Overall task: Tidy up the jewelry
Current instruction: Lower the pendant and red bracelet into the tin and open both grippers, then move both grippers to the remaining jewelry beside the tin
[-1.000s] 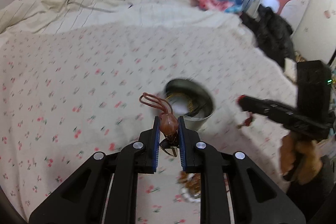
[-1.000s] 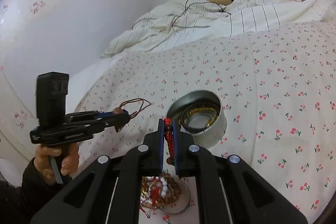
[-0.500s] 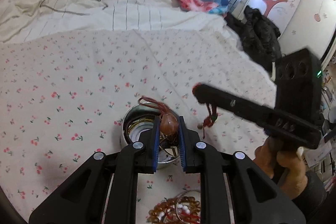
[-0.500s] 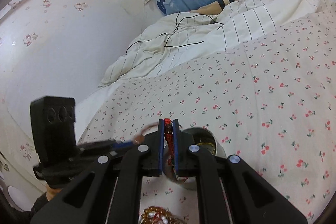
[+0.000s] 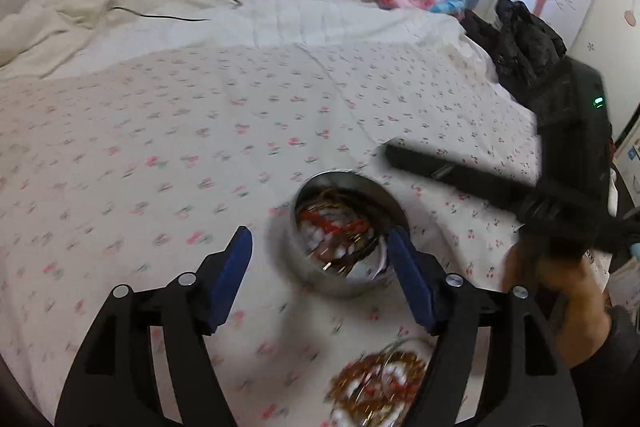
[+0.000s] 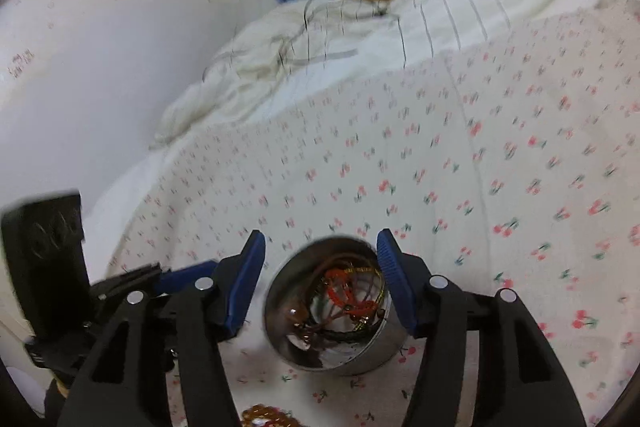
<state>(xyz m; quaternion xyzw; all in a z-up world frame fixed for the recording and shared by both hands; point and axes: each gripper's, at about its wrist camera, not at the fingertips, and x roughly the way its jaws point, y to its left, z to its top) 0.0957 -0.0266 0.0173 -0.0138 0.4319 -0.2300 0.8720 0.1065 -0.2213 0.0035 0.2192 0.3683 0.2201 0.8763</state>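
A round metal tin (image 5: 348, 279) stands on the cherry-print bedsheet and holds red-cord and beaded jewelry (image 5: 340, 231). My left gripper (image 5: 320, 259) is open and empty, its blue pads on either side of the tin. My right gripper (image 6: 320, 267) is open and empty too, just above the same tin (image 6: 332, 359); the red cord and a brown bead piece (image 6: 344, 299) lie inside. A pile of bead bracelets (image 5: 380, 387) lies on the sheet in front of the tin. The right gripper's body (image 5: 500, 187) shows in the left wrist view.
A rumpled white duvet (image 5: 120, 11) with a black cable lies at the far side of the bed. Black clothing (image 5: 520, 39) is piled at the right edge. A wall (image 6: 100, 67) borders the bed's left side. Whale-print curtains hang behind.
Both grippers have opened and let go of their jewelry pieces, which now lie in the tin. Both views have shifted so the tin sits between the open fingers.
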